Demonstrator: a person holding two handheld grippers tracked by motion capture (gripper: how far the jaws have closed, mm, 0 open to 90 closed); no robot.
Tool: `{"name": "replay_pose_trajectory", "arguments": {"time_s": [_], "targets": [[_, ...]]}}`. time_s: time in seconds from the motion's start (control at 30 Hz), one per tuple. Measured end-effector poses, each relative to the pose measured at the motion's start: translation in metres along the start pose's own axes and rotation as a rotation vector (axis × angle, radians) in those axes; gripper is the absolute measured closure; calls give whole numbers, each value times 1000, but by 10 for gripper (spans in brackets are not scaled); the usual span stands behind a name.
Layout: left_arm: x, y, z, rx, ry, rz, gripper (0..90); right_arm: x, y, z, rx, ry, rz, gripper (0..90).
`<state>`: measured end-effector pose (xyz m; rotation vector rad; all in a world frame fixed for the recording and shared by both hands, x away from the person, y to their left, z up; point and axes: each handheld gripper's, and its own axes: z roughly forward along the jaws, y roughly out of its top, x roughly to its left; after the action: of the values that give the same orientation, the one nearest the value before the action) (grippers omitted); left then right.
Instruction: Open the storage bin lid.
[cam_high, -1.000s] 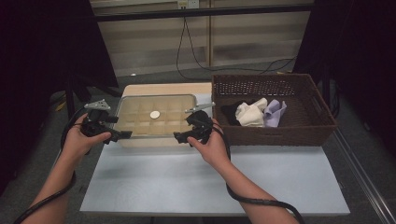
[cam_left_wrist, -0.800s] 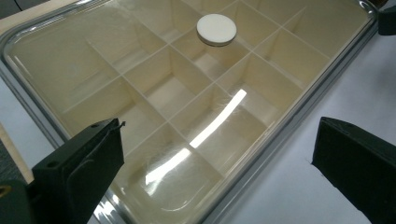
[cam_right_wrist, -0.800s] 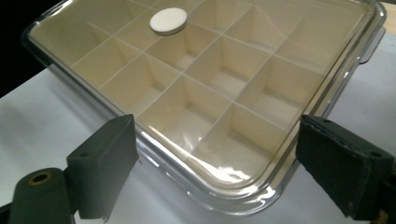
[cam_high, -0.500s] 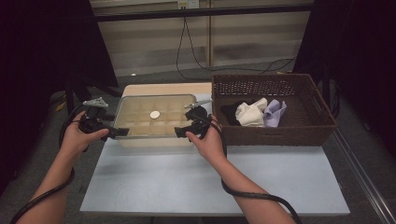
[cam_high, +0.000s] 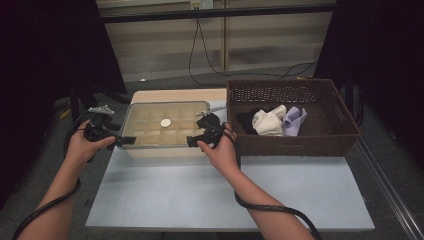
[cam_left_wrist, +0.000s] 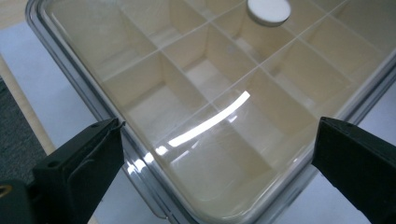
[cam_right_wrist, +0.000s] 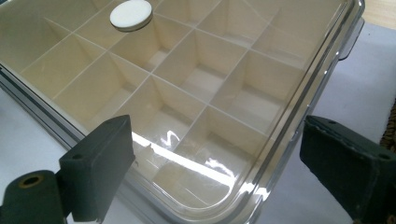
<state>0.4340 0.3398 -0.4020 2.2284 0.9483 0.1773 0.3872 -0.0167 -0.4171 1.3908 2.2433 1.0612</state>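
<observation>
At the near left corner of a clear-lidded divided box (cam_high: 165, 131), the left tool (cam_high: 112, 138) is held with its two black jaws spread wide, released and gripping nothing; in the left gripper view the jaws straddle that rounded corner of the box (cam_left_wrist: 210, 107). At the near right corner, the right tool (cam_high: 200, 140) is likewise released, its jaws wide apart on either side of the corner in the right gripper view. The box (cam_right_wrist: 187, 84) has a grid of cream compartments under a transparent lid, and a small white round disc (cam_high: 165, 122) sits toward the middle of the far rows. The box rests on the left part of a pale surface (cam_high: 210, 195). Just right of it stands a dark woven basket (cam_high: 295, 142) holding crumpled cloths (cam_high: 272, 121), black, white and lilac.
</observation>
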Motion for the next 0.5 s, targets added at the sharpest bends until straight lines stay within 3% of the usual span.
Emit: {"name": "replay_pose_trajectory", "arguments": {"time_s": [0.1, 0.37, 0.5], "targets": [[1, -1, 2, -31, 0, -7, 16, 0, 1, 1, -3, 2, 10, 93], [3, 4, 4, -12, 19, -17, 21, 0, 0, 1, 2, 11, 13, 91], [7, 1, 2, -22, 37, -49, 21, 1, 0, 2, -2, 8, 11, 89]]}}
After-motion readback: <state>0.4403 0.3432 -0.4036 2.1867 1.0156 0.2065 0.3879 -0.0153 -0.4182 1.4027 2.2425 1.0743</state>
